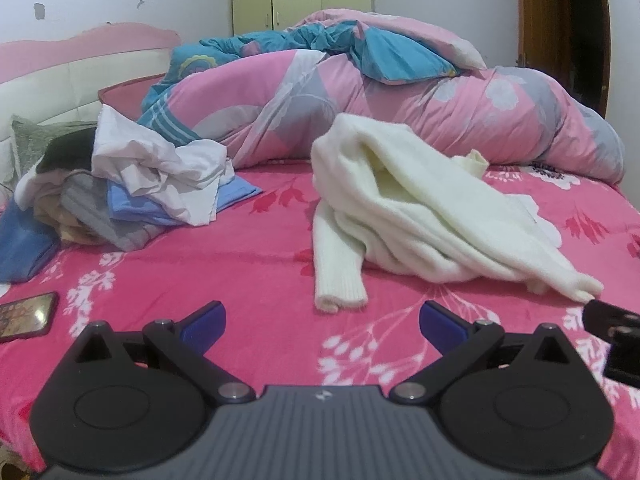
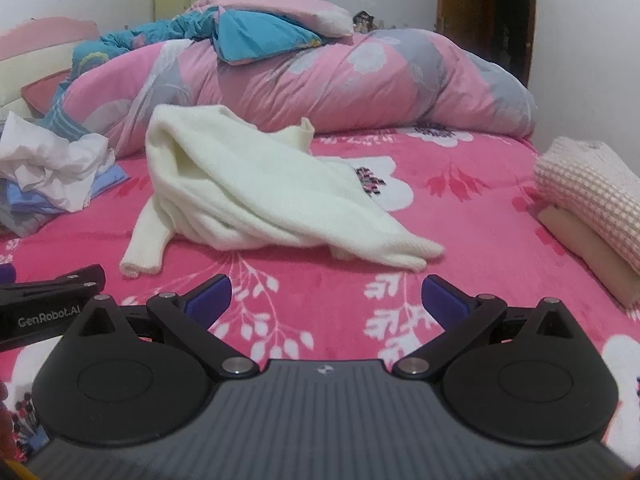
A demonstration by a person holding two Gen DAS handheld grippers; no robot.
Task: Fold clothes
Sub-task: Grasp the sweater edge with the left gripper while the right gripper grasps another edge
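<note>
a pink floral bedspread (image 1: 240, 264) filled the frame; a crumpled cream sweater (image 1: 420, 216) lay centre-right. left gripper (image 1: 322, 326) and right gripper (image 2: 326, 300) hovered at the bottom, both released, empty.

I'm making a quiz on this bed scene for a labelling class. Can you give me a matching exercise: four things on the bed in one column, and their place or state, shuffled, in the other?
Things:
1. cream sweater
2. phone
3. checked folded cloth
4. pile of mixed clothes

Places or states:
A. lying flat near the bed's left edge, screen up
B. crumpled in the middle of the bed, one sleeve stretched toward the cameras
C. neatly folded at the bed's right edge
D. heaped, unfolded, at the left by the headboard

Pairs: 1-B, 2-A, 3-C, 4-D
</note>
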